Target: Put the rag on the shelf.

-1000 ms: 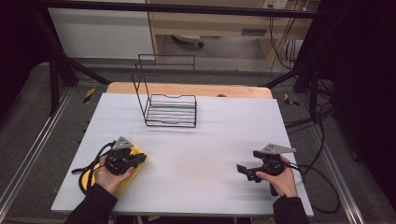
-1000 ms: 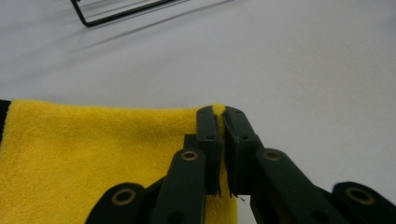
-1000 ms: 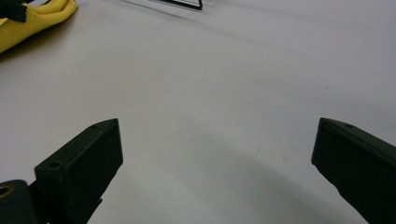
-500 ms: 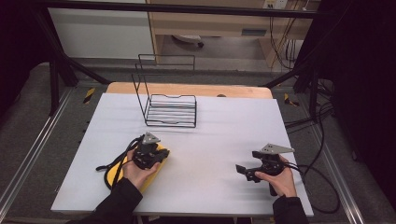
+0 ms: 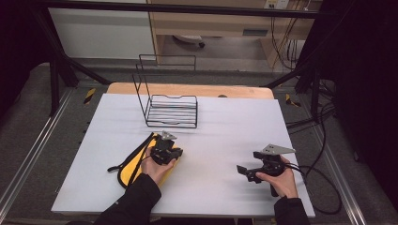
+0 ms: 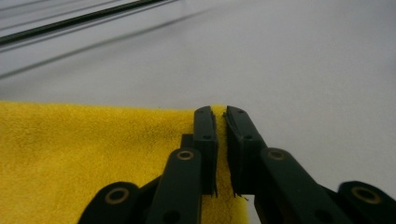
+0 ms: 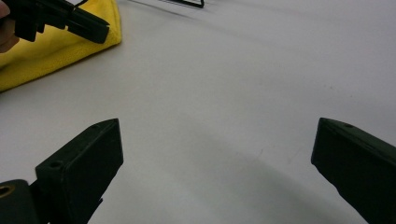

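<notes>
A yellow cloth [image 5: 127,168] with a black strap lies on the white table [image 5: 234,122], left of centre. My left gripper [image 5: 176,152] rests low at its right edge. In the left gripper view the jaws [image 6: 220,112] stand almost together with the edge of the yellow cloth [image 6: 93,149] pinched in the narrow gap; they have just been opening slightly. My right gripper [image 5: 242,172] sits near the front right, open wide [image 7: 219,135] over bare table, nothing between its fingers. Farther off in the right gripper view are the yellow cloth [image 7: 56,49] and the left gripper [image 7: 93,28].
A black wire rack [image 5: 171,110] stands upright at the back of the table, just beyond the left gripper. A wooden board [image 5: 187,89] shows behind the white surface. Cables [image 5: 324,183] trail off the right edge.
My left hand has moved right and a little toward the rack, dragging the yellow cloth with it from the left edge toward the table's middle. The right hand has stayed put.
</notes>
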The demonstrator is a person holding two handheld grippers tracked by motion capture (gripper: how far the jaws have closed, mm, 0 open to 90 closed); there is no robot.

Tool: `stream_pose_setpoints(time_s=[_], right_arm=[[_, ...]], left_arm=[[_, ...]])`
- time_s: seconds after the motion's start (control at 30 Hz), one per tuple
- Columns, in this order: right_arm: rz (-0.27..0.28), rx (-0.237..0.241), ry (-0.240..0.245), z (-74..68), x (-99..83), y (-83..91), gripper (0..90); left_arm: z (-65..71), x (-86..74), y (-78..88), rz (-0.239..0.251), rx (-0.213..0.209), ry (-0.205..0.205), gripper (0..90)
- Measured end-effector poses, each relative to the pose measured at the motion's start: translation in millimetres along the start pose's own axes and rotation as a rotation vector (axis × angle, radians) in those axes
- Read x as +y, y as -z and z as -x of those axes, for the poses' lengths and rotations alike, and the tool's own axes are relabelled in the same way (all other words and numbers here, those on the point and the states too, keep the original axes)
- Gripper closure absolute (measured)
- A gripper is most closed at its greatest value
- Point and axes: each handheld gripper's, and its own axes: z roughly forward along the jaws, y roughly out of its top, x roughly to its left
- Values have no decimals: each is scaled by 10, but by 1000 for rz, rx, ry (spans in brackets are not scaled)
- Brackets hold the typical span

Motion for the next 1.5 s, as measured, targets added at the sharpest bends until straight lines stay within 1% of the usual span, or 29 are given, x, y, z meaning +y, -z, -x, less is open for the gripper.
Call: stream_pose_setpoints(time_s=[0.07, 0.1, 0.13, 0.17, 0.27, 0.3, 0.33, 0.37, 0.4, 0.5, 0.6, 0.63, 0.67, 0.73, 0.8, 0.87, 0.93, 0.97, 1.03, 1.1, 1.13, 1.17, 1.2, 1.23, 1.27, 1.3, 1.37, 1.4, 1.5], right_arm=[[0, -2, 0, -1, -1, -3, 27], [-2, -2, 0, -3, 0, -3, 27], [-3, -2, 0, -4, -1, -3, 27], [-3, -2, 0, -4, -1, -3, 27], [-1, -3, 1, -4, -2, -3, 27], [2, -5, 0, -6, -2, -5, 27], [2, -5, 0, -6, -2, -5, 27], [1, -6, -2, -11, -4, -9, 27], [1, -6, -2, -11, -4, -9, 27], [-2, -9, 5, -20, -1, -23, 26], [-2, -5, 6, -50, 6, -49, 26], [-2, -5, 6, -50, 6, -49, 26], [0, -4, 2, -68, 12, -70, 26], [-4, -2, 3, -78, 15, -79, 25], [-7, 1, 5, -124, 35, -111, 24], [-8, 1, 9, -139, 46, -123, 24], [-9, -1, 18, -176, 68, -153, 23], [-11, 6, 25, -221, 92, -190, 22], [-16, 11, 32, -248, 104, -213, 22], [-29, 26, 49, -309, 134, -267, 23], [-42, 32, 58, -373, 170, -323, 23], [-45, 35, 57, -408, 192, -354, 23], [-45, 35, 57, -408, 192, -354, 23], [-44, 39, 60, -442, 220, -385, 24], [-39, 46, 61, -525, 279, -454, 23], [-39, 46, 61, -525, 279, -454, 23], [-29, 56, 63, -620, 348, -528, 21], [-27, 58, 69, -719, 426, -615, 24], [-25, 45, 84, -870, 542, -754, 30]], left_arm=[[-26, 7, 20, -3, -33, 0, 724], [-34, 16, 64, -2, -31, -33, 682], [-34, 16, 64, -2, -31, -33, 639], [-46, 21, 114, -4, -25, -62, 639], [-136, 20, 292, 11, -38, -116, 555], [-174, 11, 358, 20, -37, -127, 483], [-222, -1, 427, 18, -38, -144, 483], [-271, -20, 491, 25, -41, -156, 402], [-326, -45, 558, 30, -47, -171, 402], [-494, -153, 736, 48, -36, -189, 319], [-668, -290, 870, 35, -2, -199, 226], [-728, -338, 905, 30, 2, -192, 226], [-788, -386, 937, 28, 9, -181, 192], [-897, -483, 995, 25, 17, -158, 189], [-993, -578, 1032, 27, 31, -138, 184], [-1075, -659, 1055, 24, 34, -115, 180], [-1129, -725, 1068, 29, 33, -98, 181], [-1150, -750, 1070, 27, 32, -95, 185], [-1172, -782, 1060, 19, 32, -93, 193], [-1177, -808, 1045, -1, 36, -101, 245], [-1177, -824, 1038, -11, 37, -104, 305], [-1181, -840, 1036, -19, 37, -104, 330], [-1187, -855, 1038, -22, 33, -103, 330], [-1198, -869, 1046, -20, 29, -100, 356], [-1211, -881, 1057, -18, 28, -93, 398], [-1221, -891, 1065, -17, 25, -92, 398], [-1233, -910, 1070, -17, 14, -84, 431], [-1232, -918, 1068, -16, 8, -82, 465], [-1217, -925, 1064, -15, -1, -85, 517]])
